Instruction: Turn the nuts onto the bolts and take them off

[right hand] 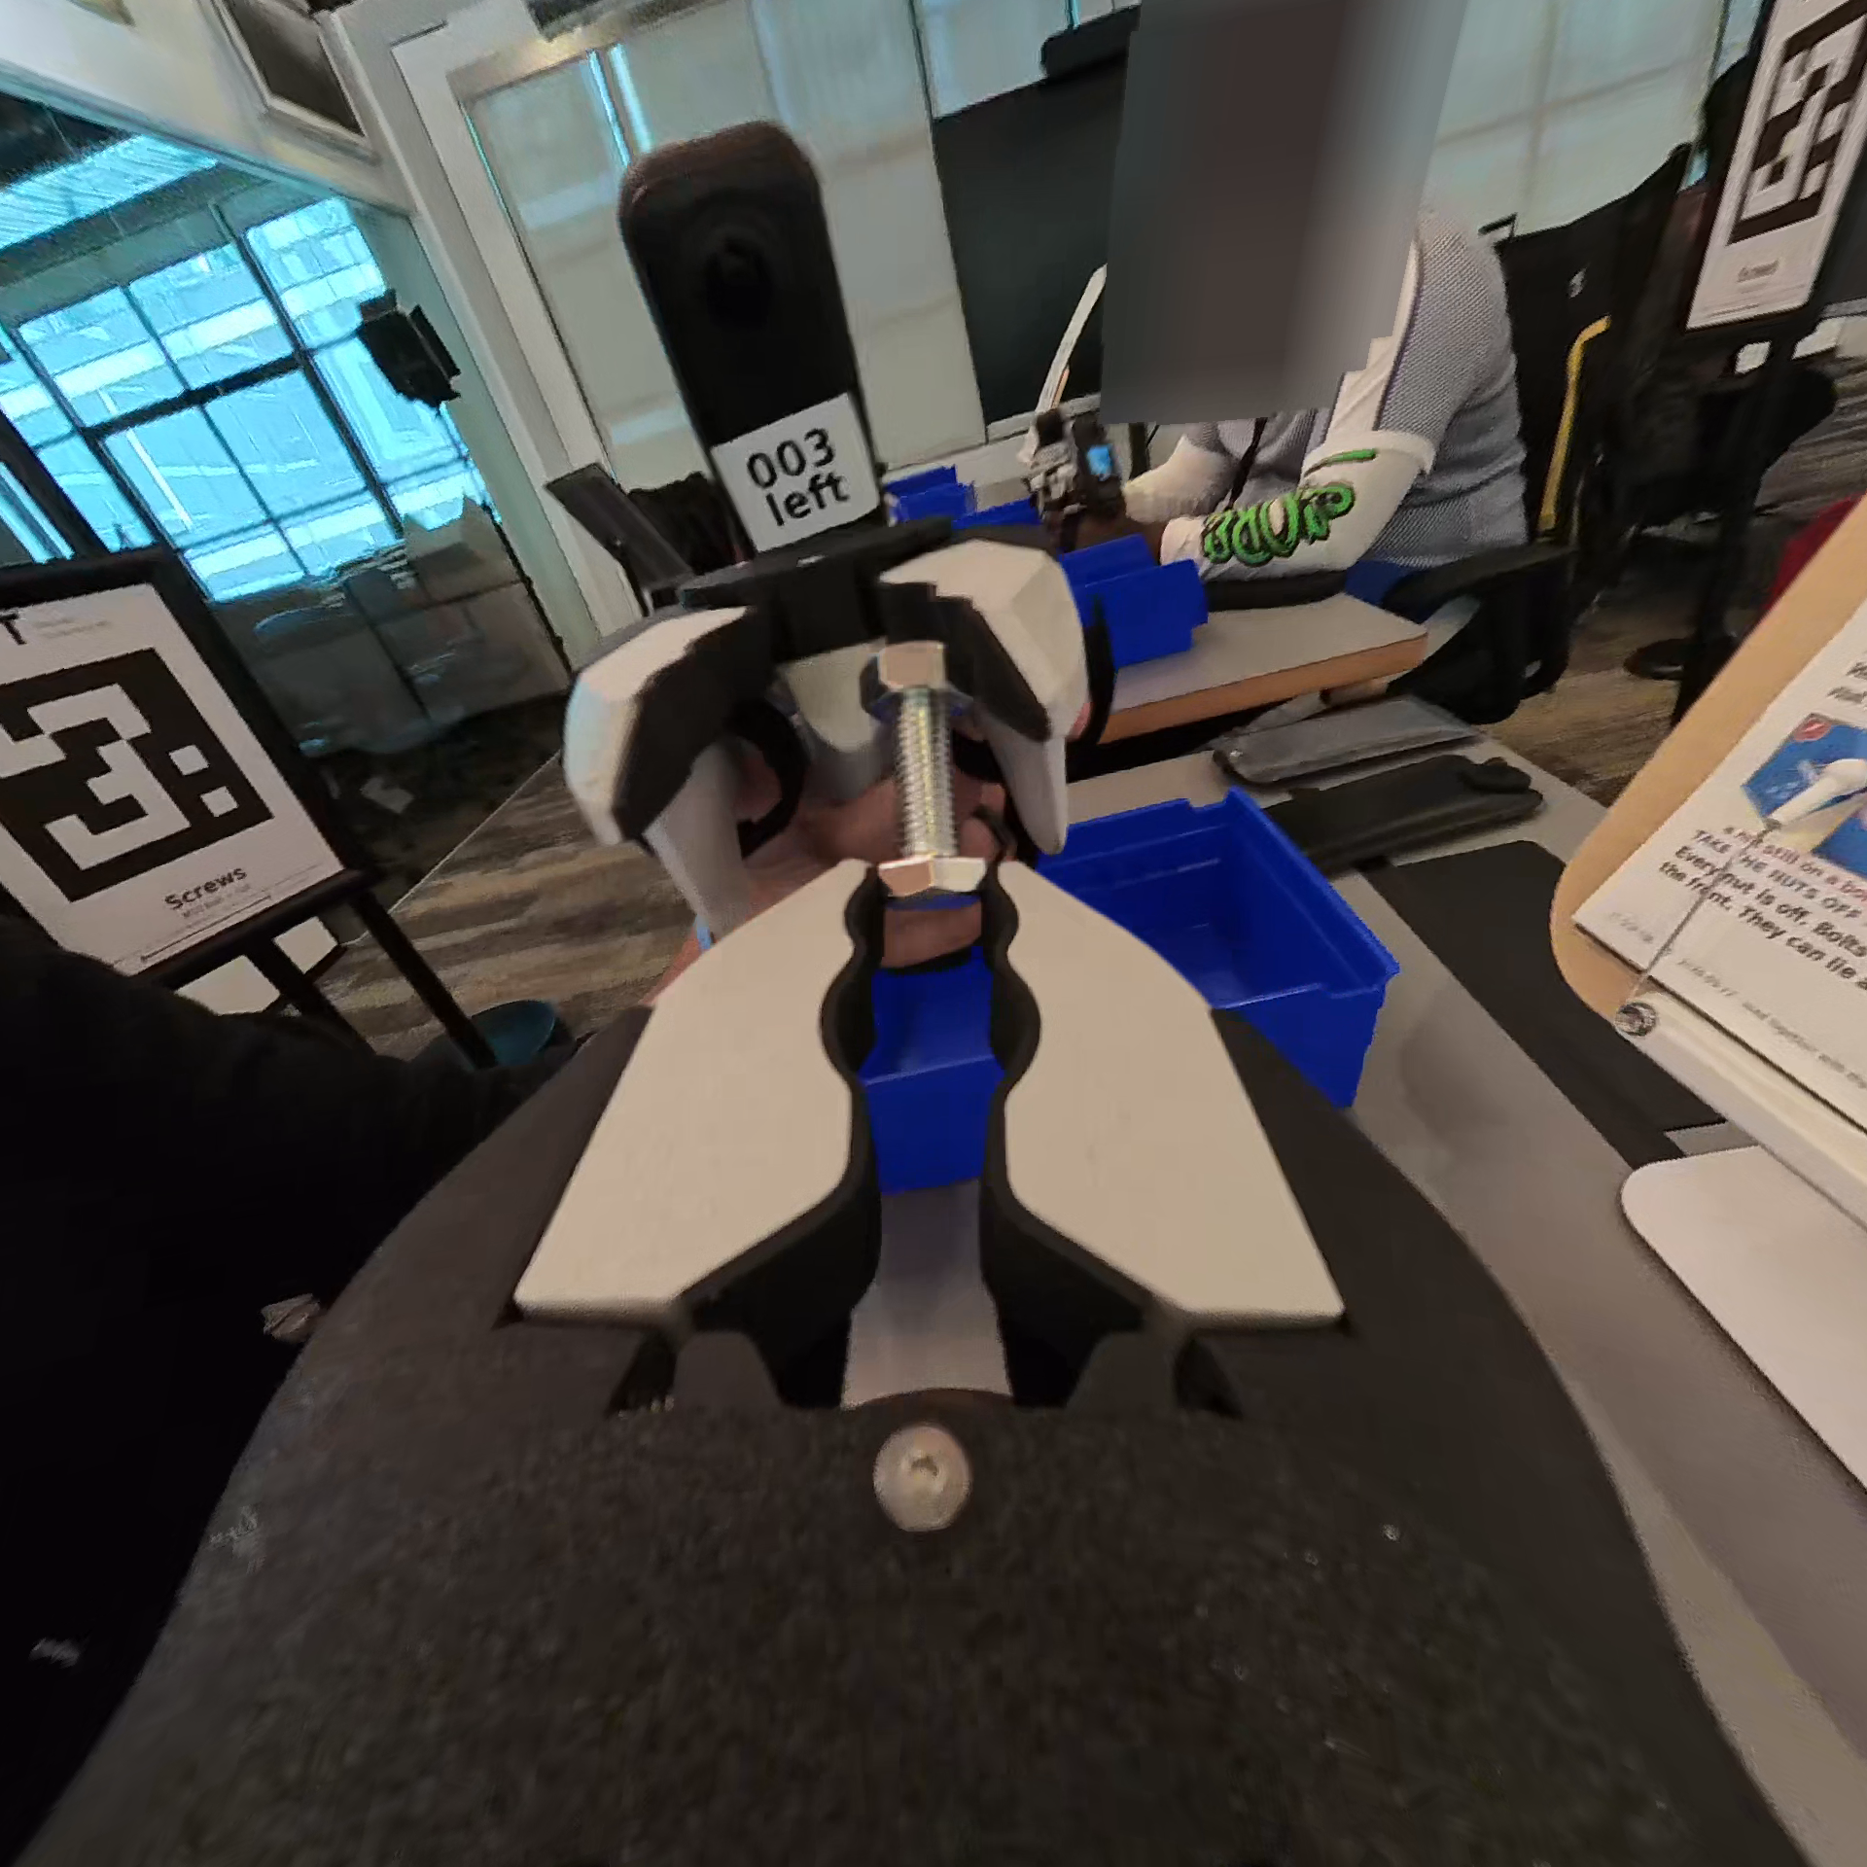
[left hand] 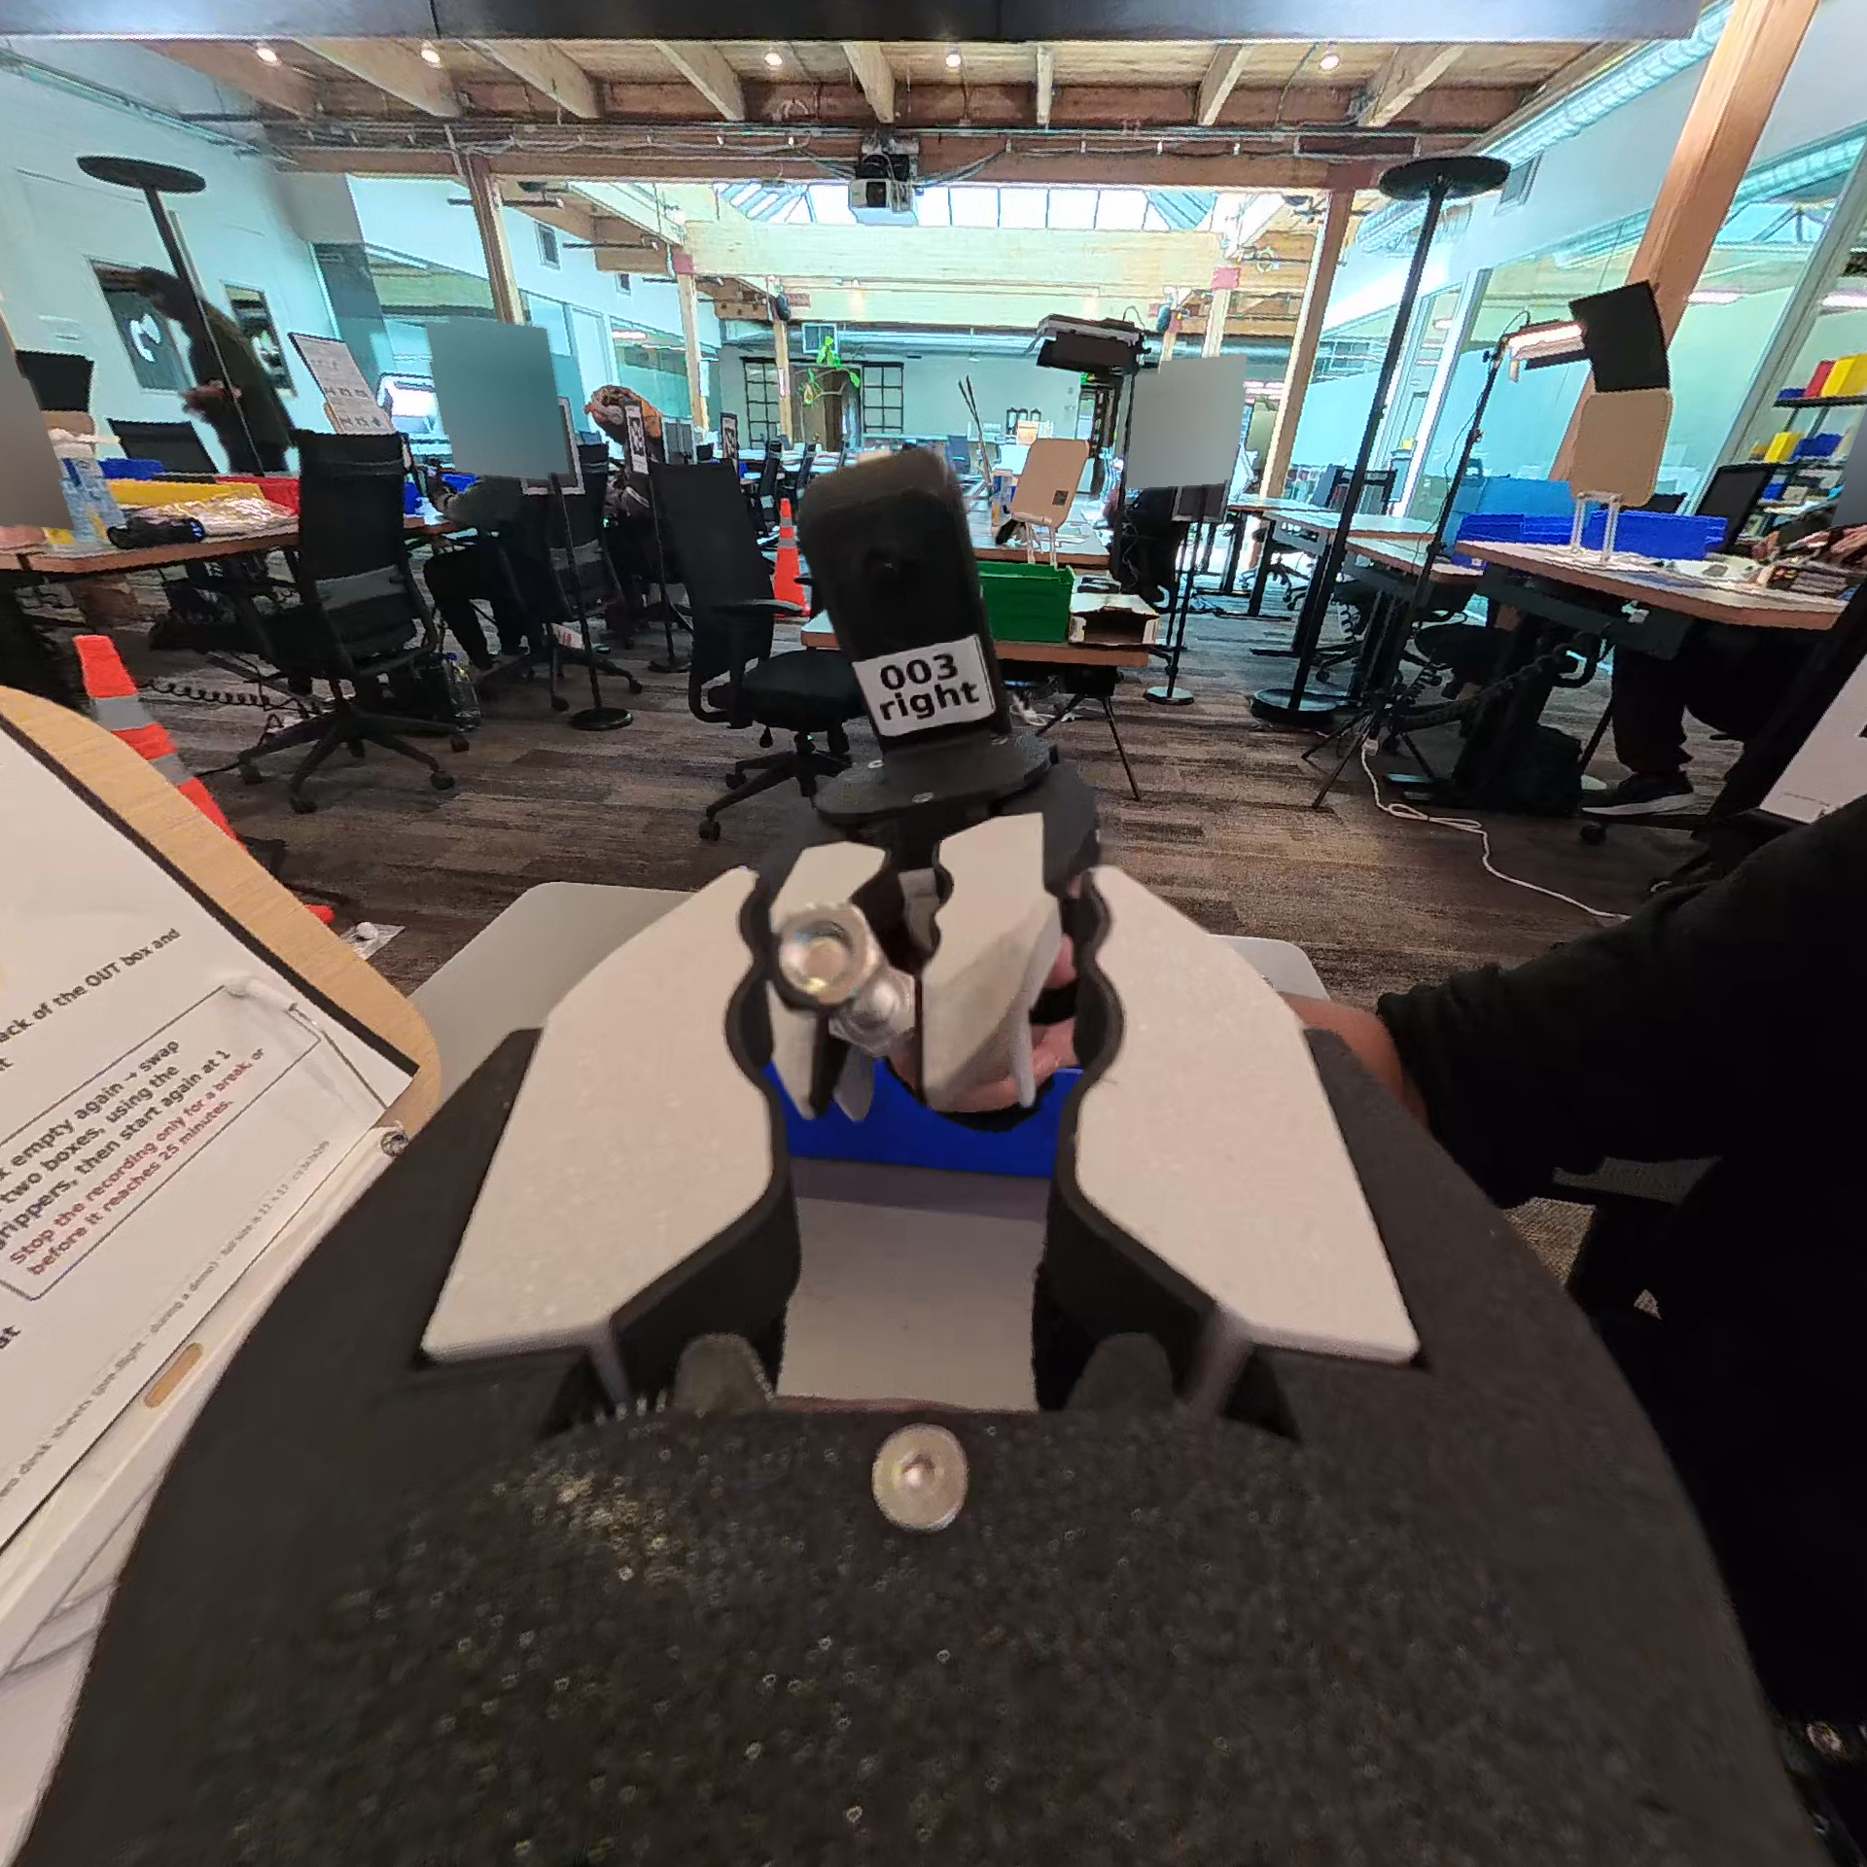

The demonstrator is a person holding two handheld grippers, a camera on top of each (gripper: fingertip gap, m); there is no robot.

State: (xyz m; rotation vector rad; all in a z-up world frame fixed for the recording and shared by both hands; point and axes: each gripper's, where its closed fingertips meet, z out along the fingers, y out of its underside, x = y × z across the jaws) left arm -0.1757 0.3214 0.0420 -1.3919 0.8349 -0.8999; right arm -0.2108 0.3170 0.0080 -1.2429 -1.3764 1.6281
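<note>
Blue bin: an open blue bin [right hand: 1227, 935] is sitting on the grey table [right hand: 1455, 1020], beyond and below both grippers; the part of its floor that is showing is holding nothing, and the near left part is hidden behind the fingers.
Farther bins: more blue bins [right hand: 1142, 596] are standing on the next desk, far right of centre; what is in them cannot be told.
Bolt, place: the bolt [right hand: 921, 778] is hanging in the air over the blue bin, spanning the gap between the two grippers.
Bolt, axis: in the right wrist view its long axis is running almost straight away from the camera, appearing upright in the picture, with the hex head at the far end and the threaded shank coming toward the near end.
Nut: the nut [right hand: 927, 875] is sitting on the near end of the shank, its flat faces turned across the bolt's axis.
Right gripper: the right gripper [right hand: 927, 881] is pinching the nut between its tips, jaws drawn narrow around it.
Left gripper: the left gripper [right hand: 914, 672] is facing the right one from the far side, jaws closed in on the bolt's head end.
Left wrist view: here the nut [left hand: 820, 955] is facing the camera almost end on, left of centre, with the right gripper [left hand: 889, 970] beyond it; the left gripper's own tips [left hand: 914, 995] are closing around the bolt [left hand: 871, 1010], of which only a short stub is showing.
Hand: a person's hand [left hand: 1010, 1061] is wrapping the far gripper's handle.
Instruction sheets: a printed sheet [right hand: 1758, 889] on a board is leaning at the right of the table.
</note>
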